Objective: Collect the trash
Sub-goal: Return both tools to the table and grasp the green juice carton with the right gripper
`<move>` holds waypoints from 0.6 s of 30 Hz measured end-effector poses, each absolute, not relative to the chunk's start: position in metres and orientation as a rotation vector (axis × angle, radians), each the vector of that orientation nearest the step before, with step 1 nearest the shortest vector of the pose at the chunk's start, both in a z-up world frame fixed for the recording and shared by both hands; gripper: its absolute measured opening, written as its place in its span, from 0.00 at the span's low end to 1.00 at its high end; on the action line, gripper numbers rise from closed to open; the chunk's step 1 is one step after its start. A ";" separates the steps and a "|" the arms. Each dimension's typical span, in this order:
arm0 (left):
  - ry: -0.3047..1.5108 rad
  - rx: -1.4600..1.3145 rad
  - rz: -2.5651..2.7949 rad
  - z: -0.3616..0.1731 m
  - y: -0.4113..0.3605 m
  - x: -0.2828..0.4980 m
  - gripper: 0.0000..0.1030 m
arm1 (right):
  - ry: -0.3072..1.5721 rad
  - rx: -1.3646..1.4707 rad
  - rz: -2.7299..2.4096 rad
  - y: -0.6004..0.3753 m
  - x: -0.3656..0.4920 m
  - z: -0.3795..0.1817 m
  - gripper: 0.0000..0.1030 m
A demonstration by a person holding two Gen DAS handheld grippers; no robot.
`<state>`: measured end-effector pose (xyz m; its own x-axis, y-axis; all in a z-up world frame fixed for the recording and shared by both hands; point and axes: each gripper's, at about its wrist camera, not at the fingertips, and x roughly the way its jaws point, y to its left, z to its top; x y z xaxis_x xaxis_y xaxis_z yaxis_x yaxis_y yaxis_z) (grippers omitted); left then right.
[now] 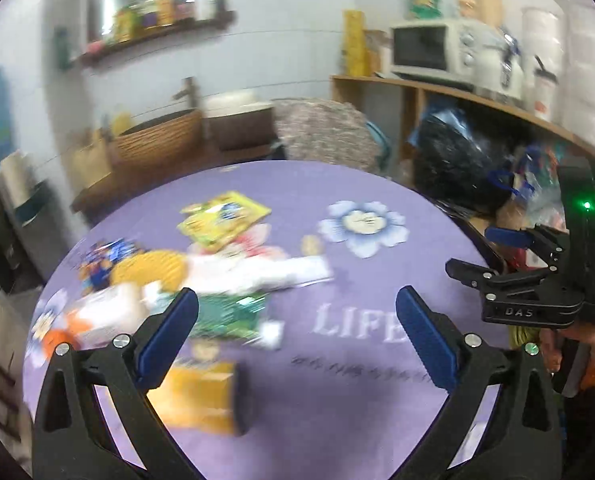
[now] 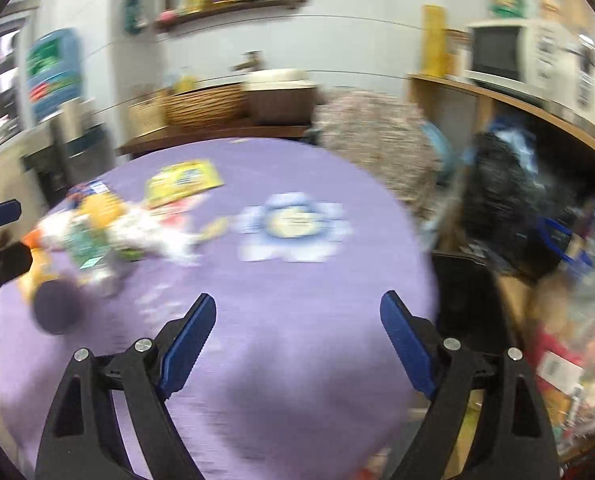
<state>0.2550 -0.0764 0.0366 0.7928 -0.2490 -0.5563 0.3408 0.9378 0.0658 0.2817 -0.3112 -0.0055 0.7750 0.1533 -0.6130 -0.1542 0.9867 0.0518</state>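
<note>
Both views are blurred by motion. Trash lies on the left half of a round table with a purple cloth (image 1: 337, 392): a yellow packet (image 1: 223, 218), a white wrapper (image 1: 257, 272), a green packet (image 1: 225, 312), a blue wrapper (image 1: 105, 260) and an orange box (image 1: 197, 396). My left gripper (image 1: 297, 308) is open and empty above the table, with the orange box just below its left finger. My right gripper (image 2: 297, 316) is open and empty over the table's right part; it also shows in the left wrist view (image 1: 493, 252). The trash pile (image 2: 109, 232) lies to its left.
A black plastic bag (image 1: 457, 160) and clutter stand right of the table under a wooden shelf (image 1: 477, 96) with a microwave (image 1: 429, 48). A patterned chair back (image 1: 325, 132) stands behind the table. Baskets (image 1: 157, 140) sit on a low bench at the back.
</note>
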 end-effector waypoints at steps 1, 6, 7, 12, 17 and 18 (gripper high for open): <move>0.578 0.145 -0.292 0.037 -0.057 0.251 0.95 | 0.666 0.000 0.216 -0.299 0.283 -0.005 0.81; 0.623 0.063 -0.174 0.025 0.024 0.238 0.95 | 0.686 -0.049 0.372 -0.242 0.287 -0.005 0.81; 0.631 0.054 -0.154 0.021 0.036 0.236 0.95 | 0.692 -0.067 0.406 -0.232 0.289 -0.006 0.81; 0.680 -0.031 -0.107 0.005 0.082 0.235 0.95 | 0.729 -0.172 0.542 -0.195 0.304 -0.011 0.81; 0.684 -0.058 -0.085 -0.001 0.096 0.231 0.95 | 0.778 -0.296 0.659 -0.171 0.327 -0.019 0.73; 0.681 -0.063 -0.085 -0.001 0.097 0.230 0.95 | 0.786 -0.305 0.678 -0.169 0.332 -0.021 0.70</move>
